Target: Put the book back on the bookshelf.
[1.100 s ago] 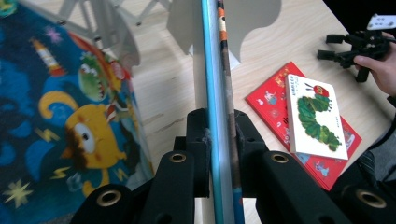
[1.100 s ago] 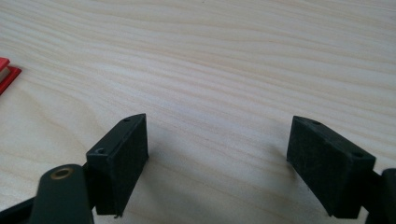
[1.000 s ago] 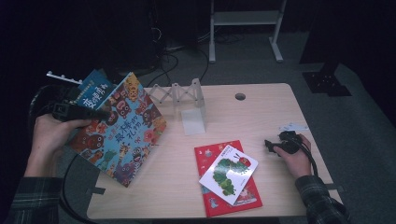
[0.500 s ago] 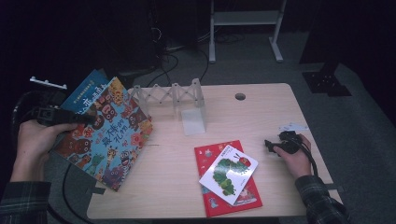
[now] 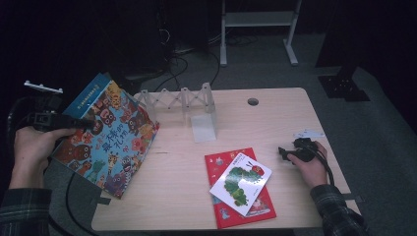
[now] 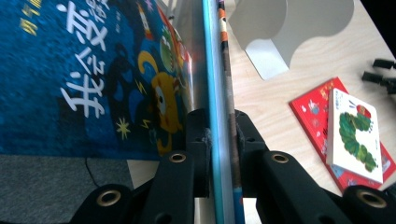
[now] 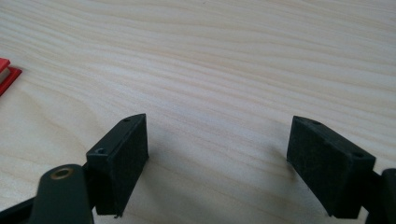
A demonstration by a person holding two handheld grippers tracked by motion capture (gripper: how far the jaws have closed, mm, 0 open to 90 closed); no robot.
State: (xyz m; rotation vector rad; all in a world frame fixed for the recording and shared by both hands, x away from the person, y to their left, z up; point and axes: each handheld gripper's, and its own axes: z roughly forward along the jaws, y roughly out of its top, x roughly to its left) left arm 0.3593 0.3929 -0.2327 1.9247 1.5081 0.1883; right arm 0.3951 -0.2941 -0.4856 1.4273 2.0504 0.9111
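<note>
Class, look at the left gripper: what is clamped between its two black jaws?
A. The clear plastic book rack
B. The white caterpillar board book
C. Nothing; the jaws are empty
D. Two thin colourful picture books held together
D: in the left gripper view, the left gripper pinches two thin colourful picture books edge-on, side by side.

At the left edge of the table (image 5: pixel 275 118), two books (image 5: pixel 105 135) hang partly over it, perhaps tilted. The rack (image 5: pixel 184 101) stands upper centre; a small book (image 5: pixel 241 183) lies on a bigger book (image 5: pixel 246 211) at lower centre-right.
</note>
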